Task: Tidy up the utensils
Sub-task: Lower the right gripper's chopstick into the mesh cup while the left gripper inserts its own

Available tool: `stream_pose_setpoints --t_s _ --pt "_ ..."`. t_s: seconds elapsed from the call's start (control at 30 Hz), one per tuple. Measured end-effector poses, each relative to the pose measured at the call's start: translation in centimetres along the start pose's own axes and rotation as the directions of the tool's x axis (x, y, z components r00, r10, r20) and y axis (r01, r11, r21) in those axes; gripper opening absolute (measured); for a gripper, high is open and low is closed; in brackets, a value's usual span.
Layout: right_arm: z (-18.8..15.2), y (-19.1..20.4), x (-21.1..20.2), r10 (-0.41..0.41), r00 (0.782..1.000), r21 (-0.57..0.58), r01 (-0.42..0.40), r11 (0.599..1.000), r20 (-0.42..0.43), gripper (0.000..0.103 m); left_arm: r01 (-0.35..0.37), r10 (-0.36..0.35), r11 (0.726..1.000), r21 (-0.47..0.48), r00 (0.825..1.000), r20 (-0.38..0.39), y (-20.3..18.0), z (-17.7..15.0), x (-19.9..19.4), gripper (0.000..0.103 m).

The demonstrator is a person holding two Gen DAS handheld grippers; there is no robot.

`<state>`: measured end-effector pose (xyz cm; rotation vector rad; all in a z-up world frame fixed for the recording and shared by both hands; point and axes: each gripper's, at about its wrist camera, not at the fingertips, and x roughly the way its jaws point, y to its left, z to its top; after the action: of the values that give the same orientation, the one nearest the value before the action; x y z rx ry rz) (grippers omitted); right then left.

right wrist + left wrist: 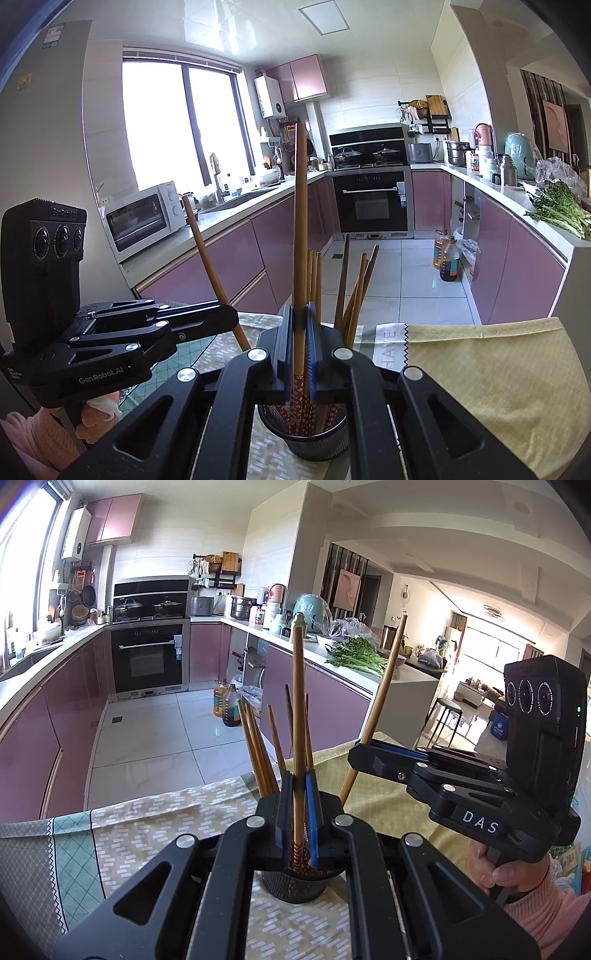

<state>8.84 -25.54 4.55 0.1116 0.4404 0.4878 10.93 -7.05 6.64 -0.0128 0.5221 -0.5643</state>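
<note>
left tool (300,805) clenched on one chopstick (297,709), frame centre, upright; right tool (300,332) clenched on another chopstick (300,221), also upright. both sticks hang over the mesh cup (314,439) at lower centre, where more sticks lean. judged light, stiff, smooth wood, apt to pivot or slip between pads; grip sits low on the shaft, above the patterned end, so the long top may swing. cup looks light, could tip. surface under patterned cloth (498,369); kitchen beyond, pink cabinets (229,266), oven (373,199) upper centre.
</note>
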Motion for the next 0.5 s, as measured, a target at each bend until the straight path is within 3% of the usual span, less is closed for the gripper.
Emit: stream_pose_setpoints --t_s 0.5 --pt "-0.7 -0.4 1.3 -0.001 0.999 0.004 0.001 1.000 -0.039 0.006 0.005 -0.005 1.000 0.000 0.999 -0.037 0.3 -0.7 0.8 0.007"
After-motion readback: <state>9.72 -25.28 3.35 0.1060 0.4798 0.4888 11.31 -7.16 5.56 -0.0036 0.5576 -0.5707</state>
